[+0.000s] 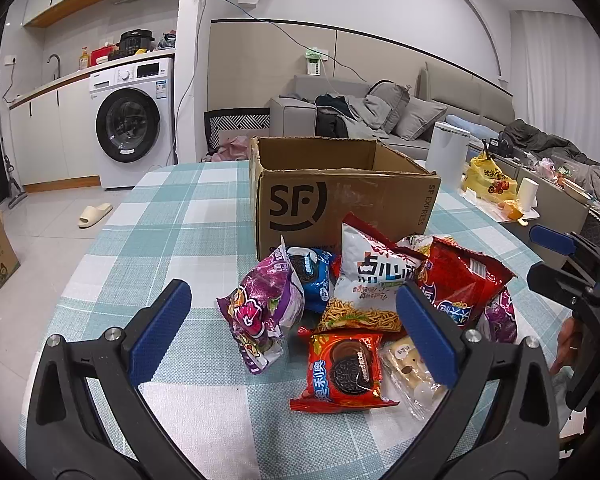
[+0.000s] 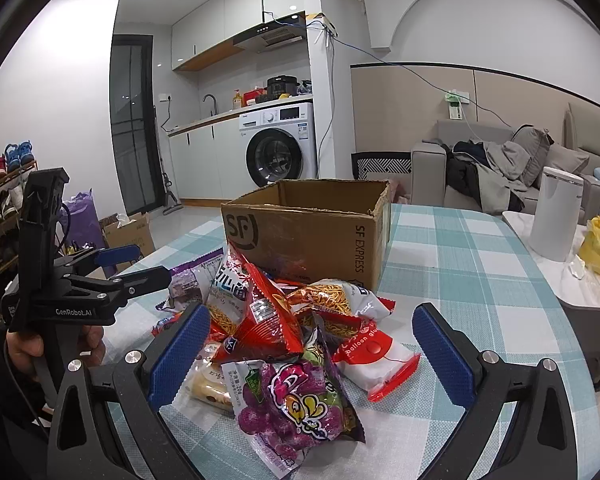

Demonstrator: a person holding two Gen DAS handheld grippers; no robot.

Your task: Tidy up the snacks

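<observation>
Two grippers hover over the table, each spread wide and holding nothing. The left gripper (image 1: 296, 336) frames a purple grape packet (image 1: 260, 308) and a red Oreo pack (image 1: 342, 370); the right gripper (image 2: 312, 354) brackets another purple grape bag (image 2: 296, 404) and a red chip bag (image 2: 260, 316). The snack pile (image 1: 364, 304) lies heaped on the checked tablecloth (image 1: 172, 216), touching the near side of the open cardboard box (image 2: 304, 236), which stands upright toward the table's far edge.
</observation>
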